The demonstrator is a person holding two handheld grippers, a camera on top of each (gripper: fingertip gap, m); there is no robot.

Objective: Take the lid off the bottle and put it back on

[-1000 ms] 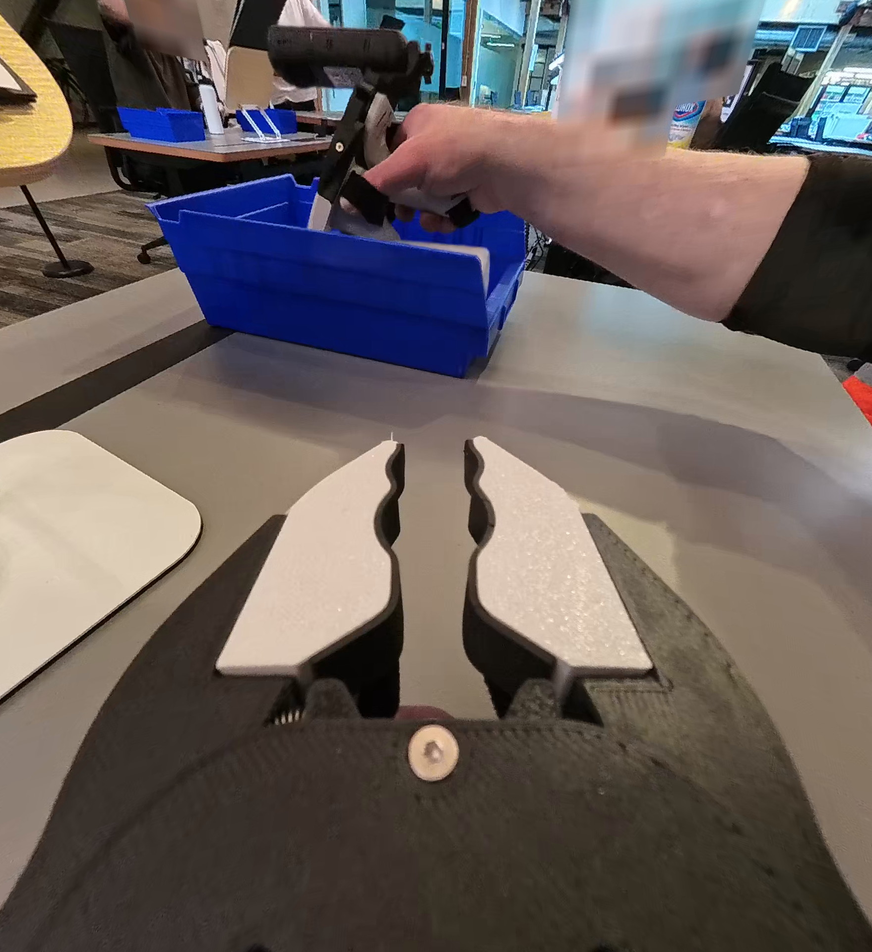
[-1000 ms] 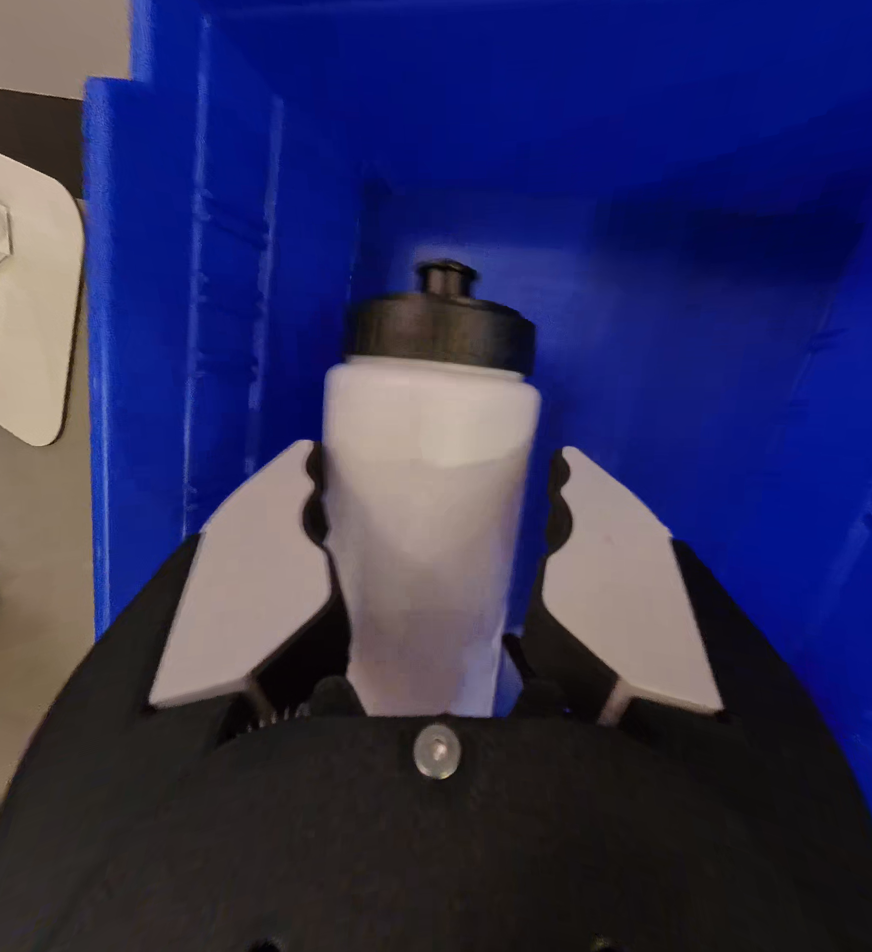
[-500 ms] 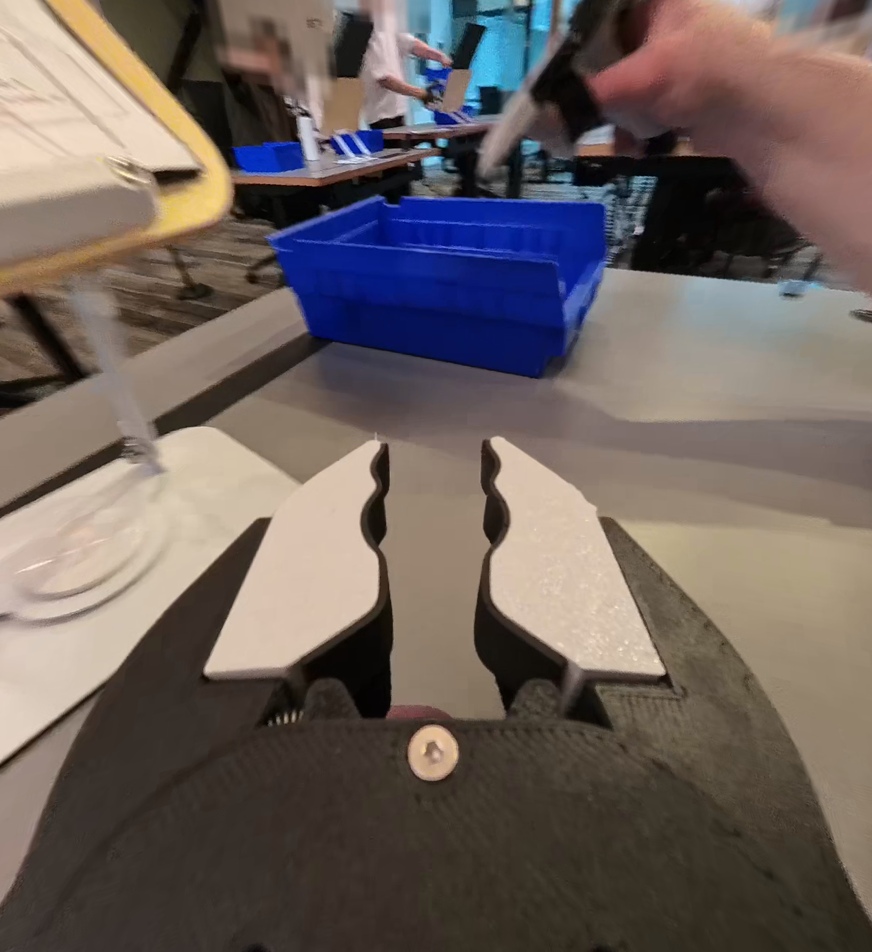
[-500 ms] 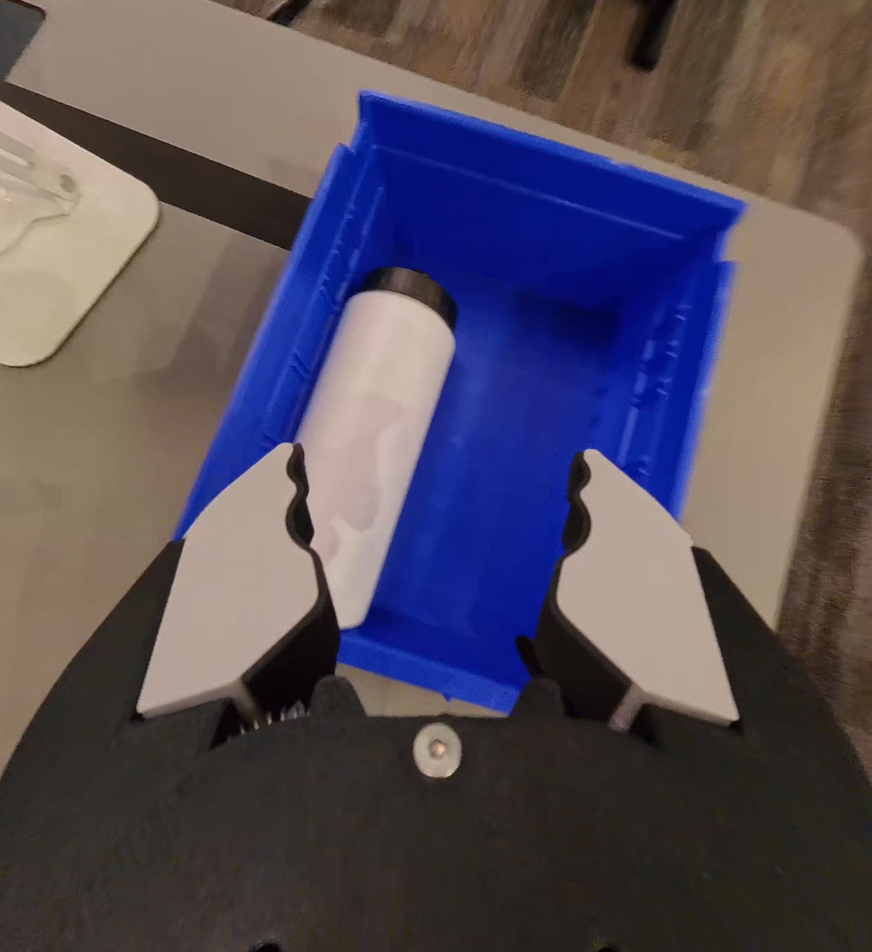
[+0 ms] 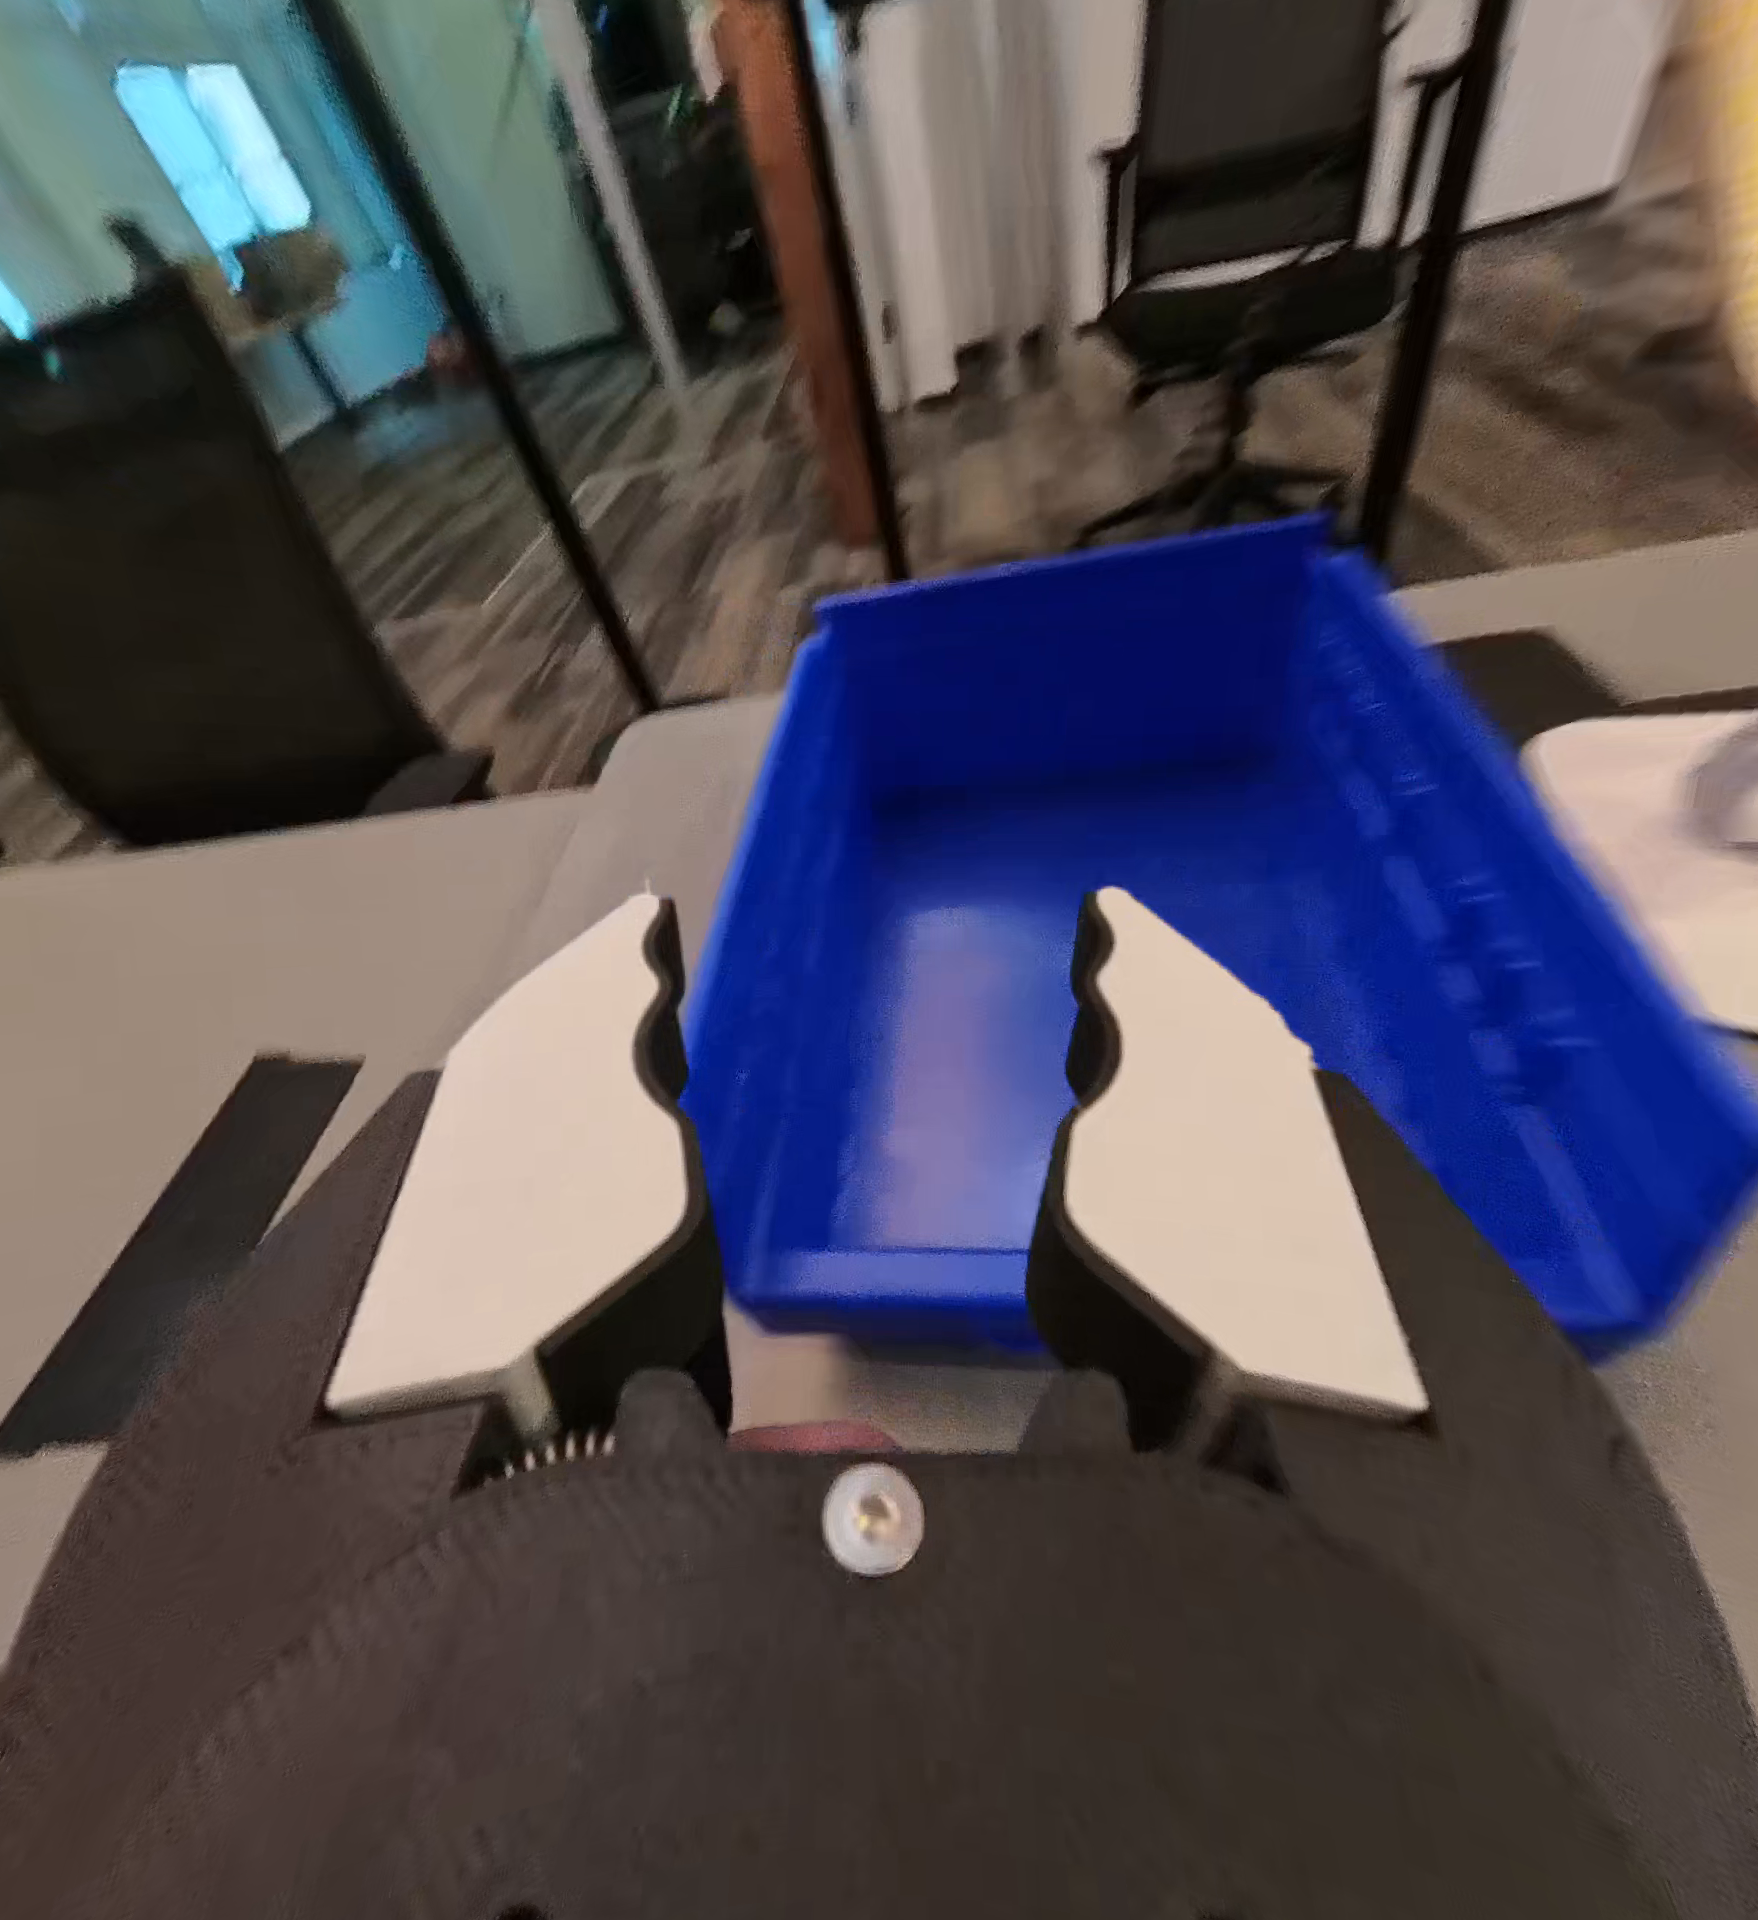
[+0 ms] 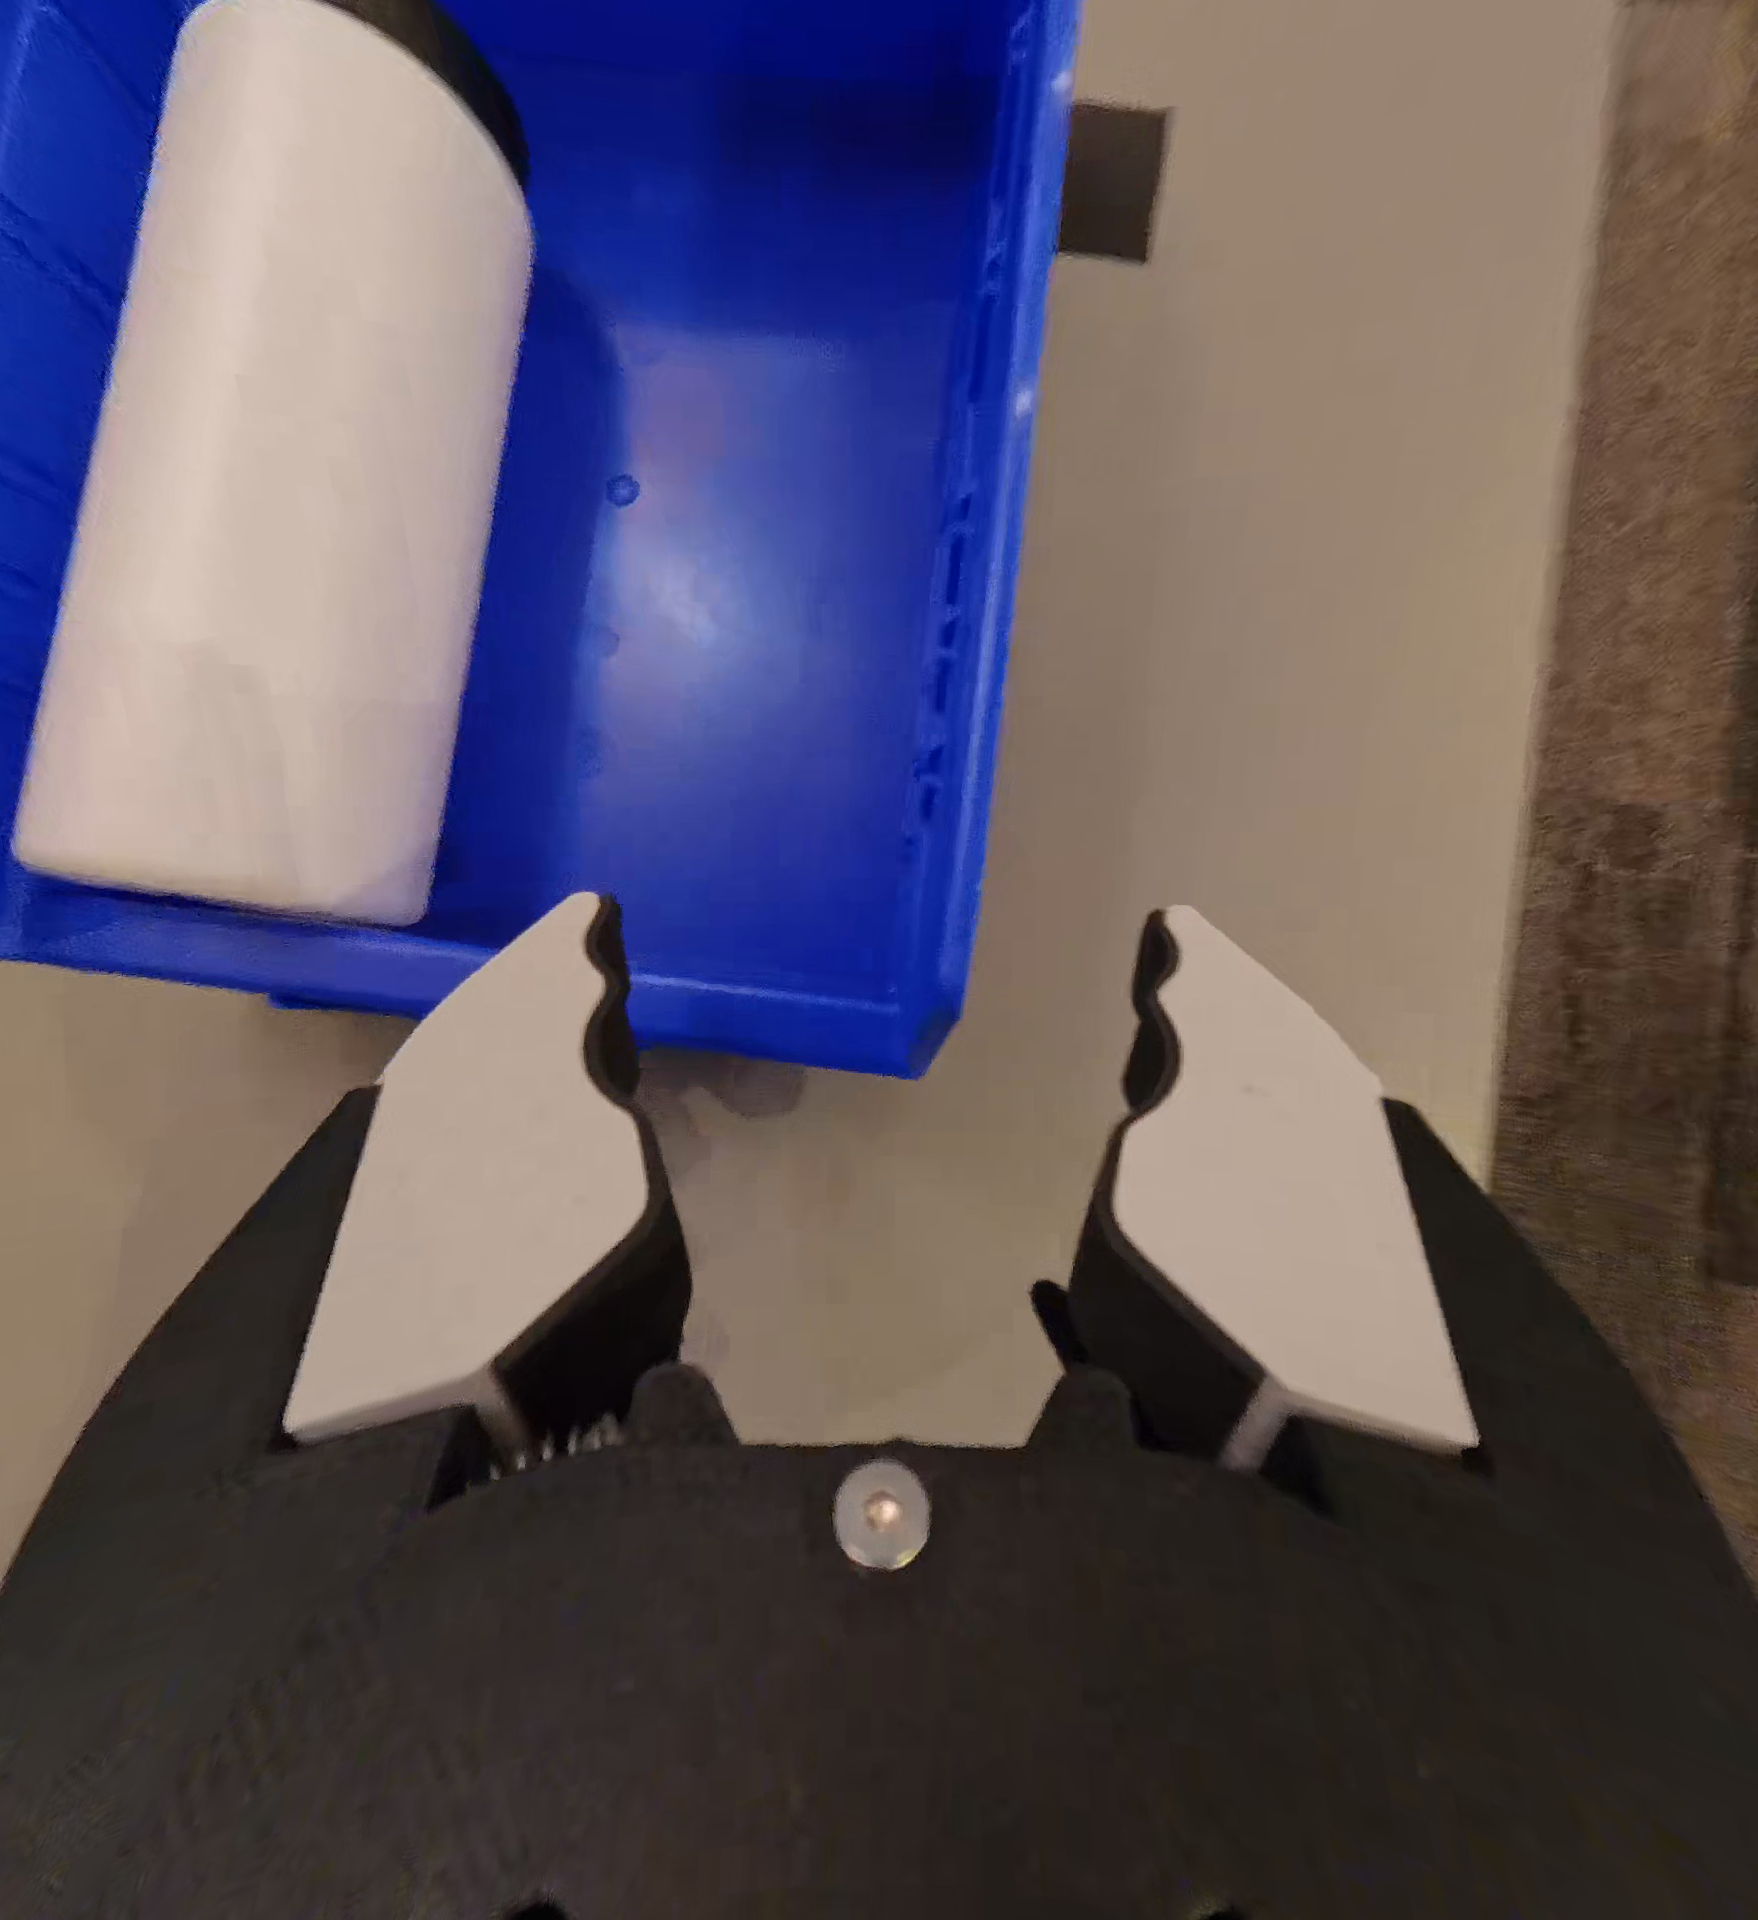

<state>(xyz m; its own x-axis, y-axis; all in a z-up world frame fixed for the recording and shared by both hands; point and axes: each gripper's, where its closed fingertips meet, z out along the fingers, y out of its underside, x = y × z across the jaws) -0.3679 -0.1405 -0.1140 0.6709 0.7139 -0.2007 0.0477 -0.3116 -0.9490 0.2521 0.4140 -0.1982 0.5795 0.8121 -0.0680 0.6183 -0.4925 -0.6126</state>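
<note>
Fingers of the left gripper stand spread apart with nothing between them, aimed down over the near end of the blue bin on the grey desk. Its view is blurred, and only a pale streak shows on the bin floor, so I cannot tell the bottle from there. A white mat lies on the desk beside the bin.

On the right, the right gripper is likewise wide open and empty, held above the desk just outside the bin's near wall. The white bottle lies on its side inside the bin, along one long wall, its base against the near wall and its black lid pointing away, barely seen at the frame's top. The lid looks seated on the bottle.

Lying flat against the wall, the bottle cannot roll, which probably suits storage. Neither gripper touches it, so either nothing has begun or the work is finished; from this alone I cannot say which.
</note>
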